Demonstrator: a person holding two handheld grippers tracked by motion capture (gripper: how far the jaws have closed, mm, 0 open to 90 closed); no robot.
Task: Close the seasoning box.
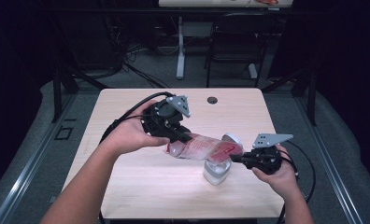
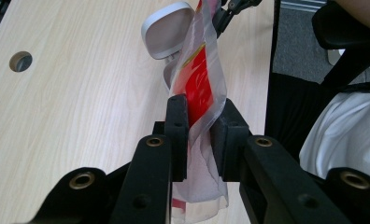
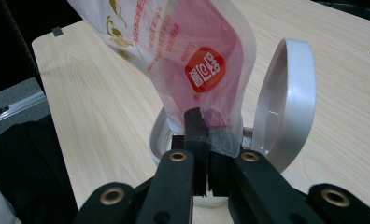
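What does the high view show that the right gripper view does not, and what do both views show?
High view alone: both hands, the left gripper shut on the bag's upper end, a black chair behind the table. Right gripper view alone: the red logo and print on the bag, the container's rim up close. Both: the right gripper shut on the bag's lower end over the white container, its lid open.

**Camera setup**

High view: set above the person's side, aimed fwd and down over the whole bench (image 1: 127, 191). Left gripper view: carried close behind its claw (image 2: 199, 135), aimed along the bench. Right gripper view: likewise close, behind its claw (image 3: 206, 135). The red-printed pouch (image 1: 204, 148) and white container (image 1: 217, 171) are shared by all three.
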